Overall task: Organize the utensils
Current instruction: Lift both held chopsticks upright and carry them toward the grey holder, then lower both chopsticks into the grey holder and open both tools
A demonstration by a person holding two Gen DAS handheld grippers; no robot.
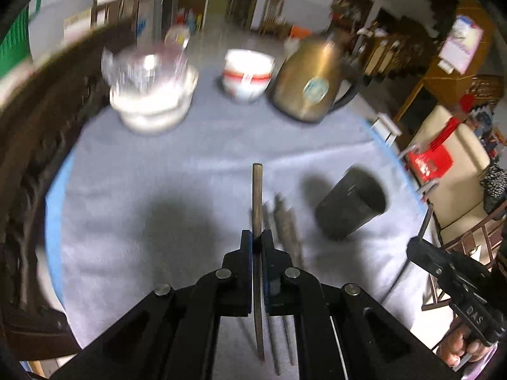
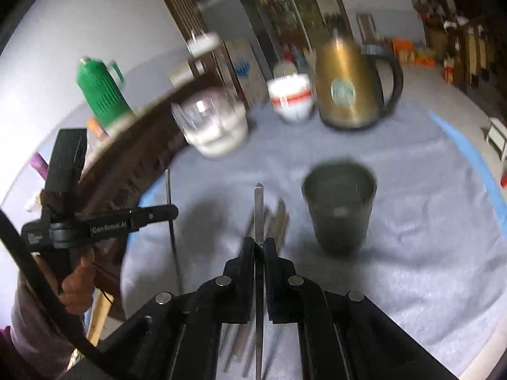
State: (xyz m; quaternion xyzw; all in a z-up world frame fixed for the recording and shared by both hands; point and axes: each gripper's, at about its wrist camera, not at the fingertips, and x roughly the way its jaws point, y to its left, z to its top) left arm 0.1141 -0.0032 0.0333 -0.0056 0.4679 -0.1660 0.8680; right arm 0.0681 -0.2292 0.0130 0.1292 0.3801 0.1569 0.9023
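My left gripper (image 1: 257, 237) is shut on a dark chopstick (image 1: 257, 196) that sticks up past the fingertips, above the grey tablecloth. Several more chopsticks (image 1: 286, 231) lie on the cloth just right of it. A black holder cup (image 1: 351, 204) stands to the right. My right gripper (image 2: 260, 241) is shut on a silvery chopstick (image 2: 259, 212), held over the loose chopsticks (image 2: 279, 218). The black cup (image 2: 340, 209) stands upright just right of it. The left gripper (image 2: 171, 212) also shows in the right wrist view, holding its chopstick (image 2: 169, 190) upright. The right gripper (image 1: 415, 243) shows at the left wrist view's right edge.
At the back of the round table (image 1: 158, 190) stand a glass jar on white bowls (image 1: 152, 91), a red-striped white bowl (image 1: 247, 76) and a brass kettle (image 1: 313, 82). A dark wooden chair back (image 2: 133, 145) curves along the left edge. A green thermos (image 2: 101, 91) stands beyond it.
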